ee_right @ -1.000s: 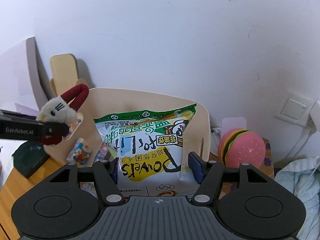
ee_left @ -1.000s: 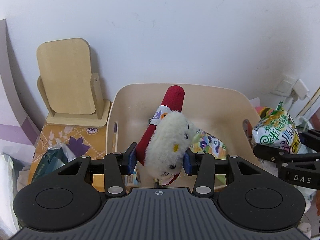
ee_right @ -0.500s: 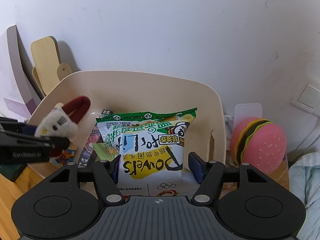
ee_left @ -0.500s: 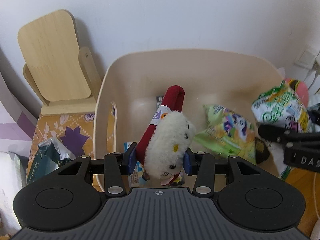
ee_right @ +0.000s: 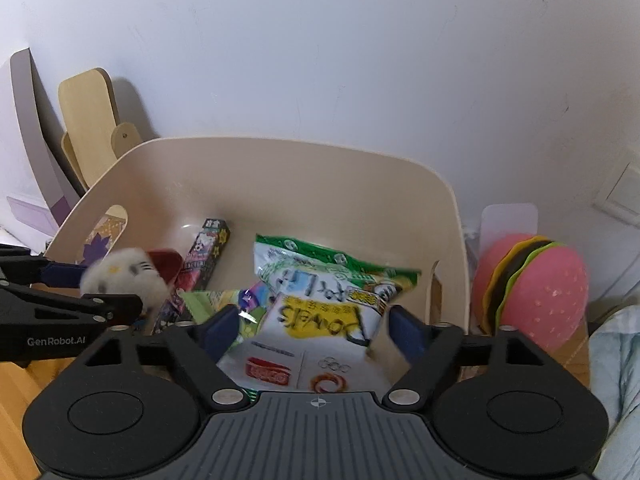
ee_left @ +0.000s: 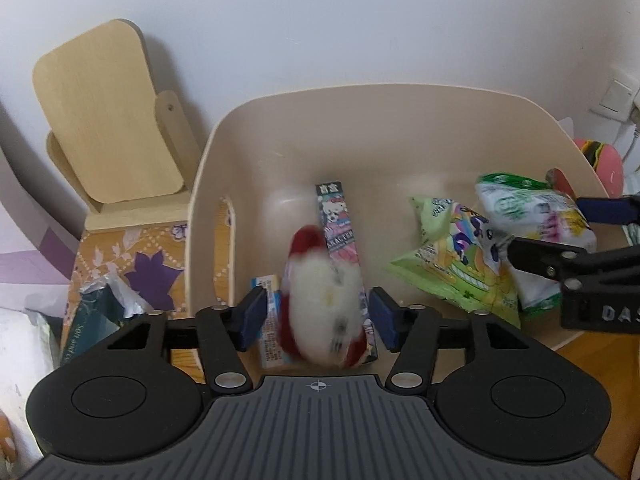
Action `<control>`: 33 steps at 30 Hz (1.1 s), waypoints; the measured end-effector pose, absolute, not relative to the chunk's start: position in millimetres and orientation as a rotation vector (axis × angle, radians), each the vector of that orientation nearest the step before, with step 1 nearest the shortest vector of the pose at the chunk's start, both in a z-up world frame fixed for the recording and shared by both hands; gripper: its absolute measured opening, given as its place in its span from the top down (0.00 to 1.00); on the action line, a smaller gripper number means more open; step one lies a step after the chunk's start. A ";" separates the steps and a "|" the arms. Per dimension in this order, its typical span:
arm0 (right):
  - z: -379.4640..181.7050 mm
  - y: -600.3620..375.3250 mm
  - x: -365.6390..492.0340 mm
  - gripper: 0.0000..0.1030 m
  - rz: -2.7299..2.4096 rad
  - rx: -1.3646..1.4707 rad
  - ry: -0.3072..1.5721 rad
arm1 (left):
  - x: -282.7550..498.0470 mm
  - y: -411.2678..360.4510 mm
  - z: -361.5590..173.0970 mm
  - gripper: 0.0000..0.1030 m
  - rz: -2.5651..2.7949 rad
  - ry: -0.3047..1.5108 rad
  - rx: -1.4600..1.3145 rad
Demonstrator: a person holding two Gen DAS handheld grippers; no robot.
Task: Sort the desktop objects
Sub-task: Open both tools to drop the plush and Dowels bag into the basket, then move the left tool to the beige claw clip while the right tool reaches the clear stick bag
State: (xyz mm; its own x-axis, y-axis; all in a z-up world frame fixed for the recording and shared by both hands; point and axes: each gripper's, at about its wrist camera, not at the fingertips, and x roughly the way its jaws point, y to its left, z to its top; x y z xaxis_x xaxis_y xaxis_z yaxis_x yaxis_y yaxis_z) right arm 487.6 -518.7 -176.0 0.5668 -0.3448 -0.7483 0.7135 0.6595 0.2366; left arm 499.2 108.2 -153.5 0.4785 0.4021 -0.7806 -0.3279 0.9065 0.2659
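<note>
A cream plastic bin [ee_left: 304, 128] stands against the wall; it also shows in the right wrist view [ee_right: 400, 184]. My left gripper [ee_left: 317, 318] is open over the bin's left part; the white and red plush toy [ee_left: 324, 304] is blurred between its spread pads, loose. My right gripper [ee_right: 314, 334] is open over the bin's right part; the white and green snack bag [ee_right: 320, 320] lies tilted between its pads, loose. In the right wrist view the plush [ee_right: 124, 276] sits by the left gripper's fingers.
In the bin lie a pink character box [ee_left: 338, 224], a light green pony snack bag [ee_left: 452, 256] and a small blue box [ee_left: 268, 320]. A wooden stand [ee_left: 104, 120] is left of the bin, a burger toy [ee_right: 532, 284] to its right. A dark green packet [ee_left: 96, 316] lies at left.
Both grippers moved down over the bin and opened. The plush and the white snack bag have left the pads and are dropping into the bin.
</note>
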 end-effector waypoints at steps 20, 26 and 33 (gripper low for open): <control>-141.0 -450.4 436.0 0.00 -0.669 0.476 0.624 | 409.4 89.7 -116.3 0.34 0.398 0.830 0.073; -159.7 -413.5 423.0 0.00 -0.646 0.465 0.693 | 382.6 85.4 -139.6 0.34 0.367 0.913 0.120; -202.5 -384.1 425.6 0.00 -0.610 0.447 0.834 | 356.7 81.5 -175.9 0.34 0.323 1.043 0.131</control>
